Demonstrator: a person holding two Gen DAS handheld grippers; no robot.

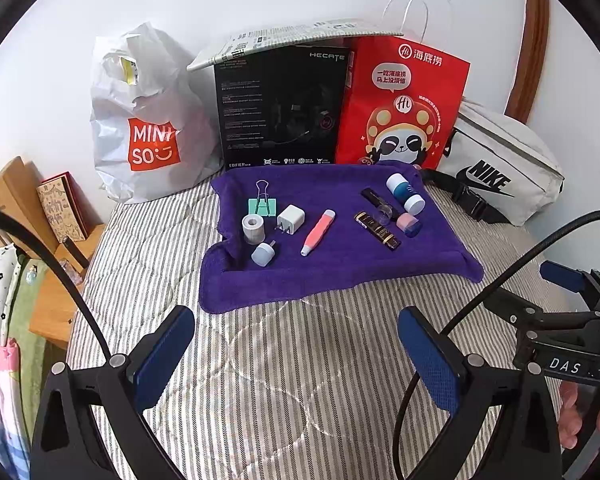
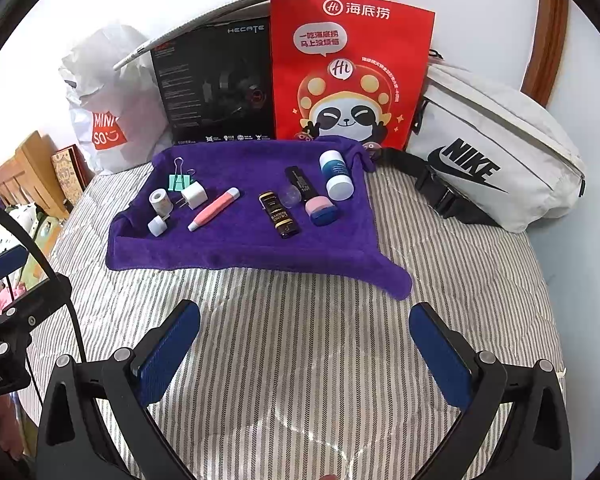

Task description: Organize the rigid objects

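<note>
Ten small rigid items lie on one purple towel (image 1: 340, 264) spread on a striped bed (image 1: 280, 360), among them one pink pen (image 1: 318, 232); left claw (image 1: 296, 356) and right claw (image 2: 304, 356) hover apart, empty.

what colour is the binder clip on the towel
Mint green, with pale pink wire handles: the binder clip shows best in the left wrist view, at the purple towel's back left.

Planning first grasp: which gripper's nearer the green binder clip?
Left. The green binder clip lies ahead of the left gripper, slightly left; from the right gripper it sits farther off, far left.
</note>
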